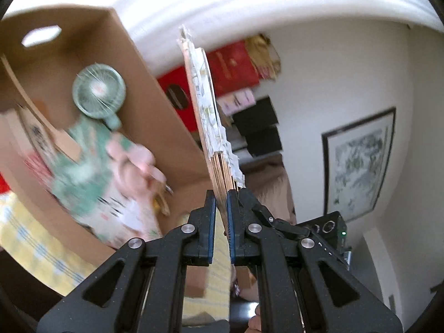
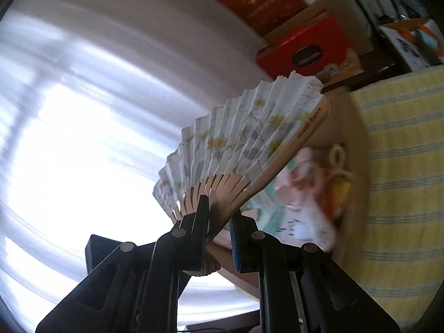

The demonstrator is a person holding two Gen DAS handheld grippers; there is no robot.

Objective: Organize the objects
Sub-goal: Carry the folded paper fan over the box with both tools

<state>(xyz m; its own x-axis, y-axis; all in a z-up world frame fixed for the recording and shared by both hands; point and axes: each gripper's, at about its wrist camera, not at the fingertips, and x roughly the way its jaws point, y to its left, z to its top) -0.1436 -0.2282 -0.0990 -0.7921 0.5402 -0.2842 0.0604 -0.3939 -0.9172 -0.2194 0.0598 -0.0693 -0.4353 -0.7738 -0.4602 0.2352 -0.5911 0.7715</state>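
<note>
A folding paper fan [image 1: 206, 111] with wooden ribs and a white flowered leaf is held by both grippers. In the left wrist view I see it edge-on, and my left gripper [image 1: 221, 197] is shut on its ribs. In the right wrist view the fan [image 2: 244, 138] is partly spread, and my right gripper [image 2: 219, 208] is shut on its ribs near the pivot. The right gripper's body [image 1: 327, 230] shows just right of the left one. An open cardboard box [image 1: 155, 116] lies to the left, with a green handheld fan [image 1: 98, 91] and blurred packets inside.
Red boxes [image 1: 233, 69] and dark boxes are stacked against the wall behind. A yellow striped cloth [image 2: 402, 166] covers the surface under the cardboard box. A framed picture [image 1: 358, 163] hangs at the right. A bright curtained window [image 2: 83, 125] fills the left.
</note>
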